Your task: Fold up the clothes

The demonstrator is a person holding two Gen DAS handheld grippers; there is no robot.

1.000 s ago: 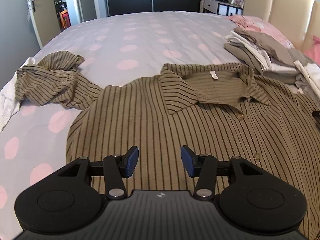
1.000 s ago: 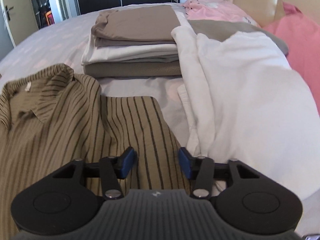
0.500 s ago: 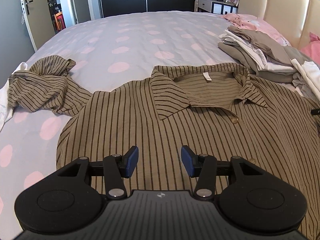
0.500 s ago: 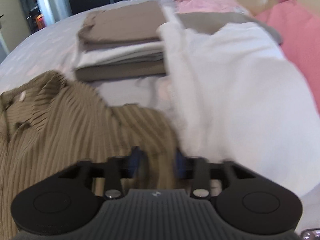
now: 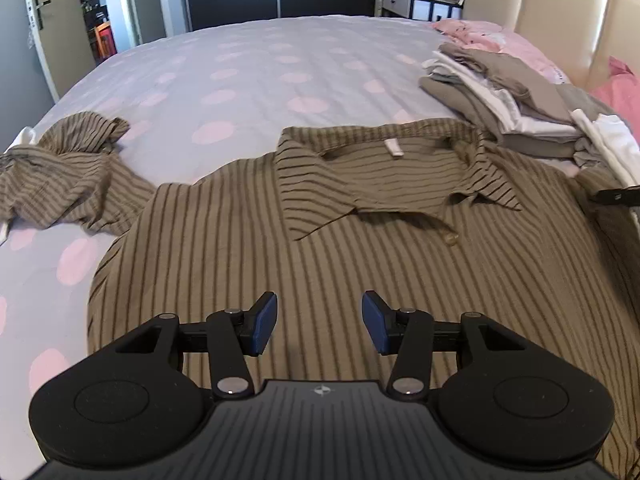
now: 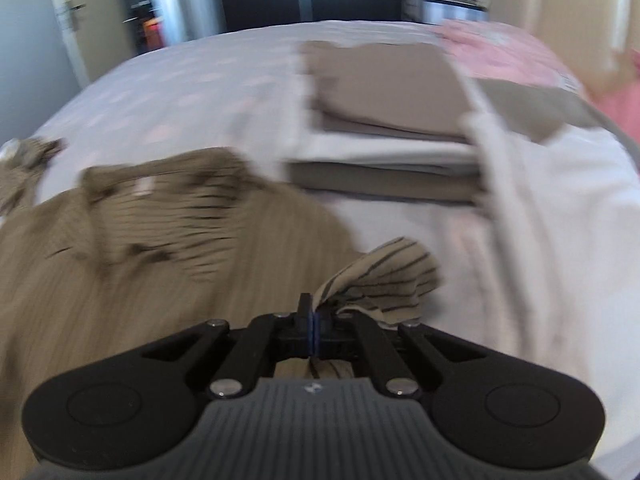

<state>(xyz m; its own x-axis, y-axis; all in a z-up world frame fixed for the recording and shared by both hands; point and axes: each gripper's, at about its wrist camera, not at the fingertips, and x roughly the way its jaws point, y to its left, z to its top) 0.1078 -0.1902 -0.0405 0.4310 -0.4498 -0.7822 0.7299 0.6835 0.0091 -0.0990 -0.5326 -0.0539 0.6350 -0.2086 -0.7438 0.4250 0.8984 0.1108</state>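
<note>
The shirt (image 5: 340,248) is spread flat on the bed (image 5: 260,68), collar away from the fingers. The left gripper (image 5: 319,322) is held just above the shirt's front, its fingers (image 5: 262,322) wide apart with nothing between them. The right gripper (image 6: 314,322) is seen with its fingers pressed together on a bunched shirt edge (the cloth fans out just beyond the tips, to their right). A folded stack (image 6: 384,128) lies well beyond the right fingers, with white cloth (image 6: 560,220) to their right
</note>
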